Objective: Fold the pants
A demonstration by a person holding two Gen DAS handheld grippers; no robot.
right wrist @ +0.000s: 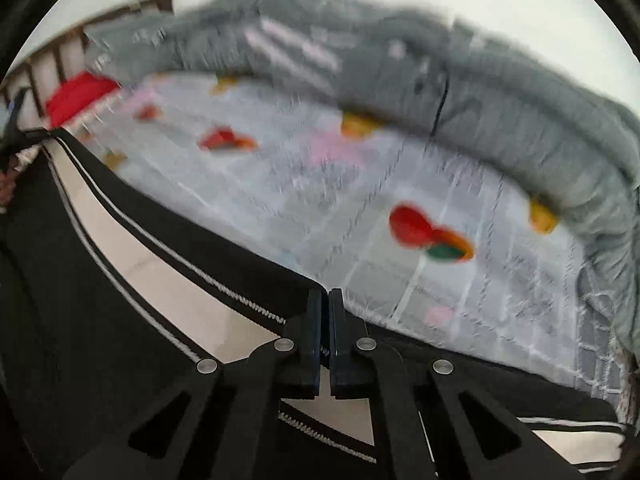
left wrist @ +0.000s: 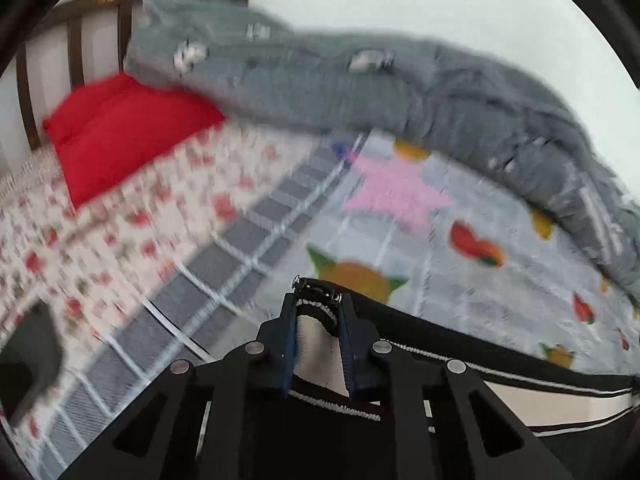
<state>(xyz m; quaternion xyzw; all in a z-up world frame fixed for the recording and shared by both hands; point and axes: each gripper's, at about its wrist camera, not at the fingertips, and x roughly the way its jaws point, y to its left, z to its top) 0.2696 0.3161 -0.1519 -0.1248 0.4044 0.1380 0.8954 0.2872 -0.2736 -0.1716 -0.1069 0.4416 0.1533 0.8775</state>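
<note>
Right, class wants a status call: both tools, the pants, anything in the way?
Left tool shut on the pants, bunched striped edge. Right tool shut on the same edge. Grey blanket heaped along the far side; red pillow off left.

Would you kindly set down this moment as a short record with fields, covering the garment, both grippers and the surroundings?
garment: black pants with a cream side stripe edged in white, lying along the near edge of the bed
left gripper: fingers closed on a bunched end of the pants
right gripper: fingers pinched on the pants' edge
surface: pale fruit-print sheet, with a floral sheet beside it
background: grey blanket heaped along the far side, red pillow by the wooden headboard
image quality: motion blur in both views
</note>
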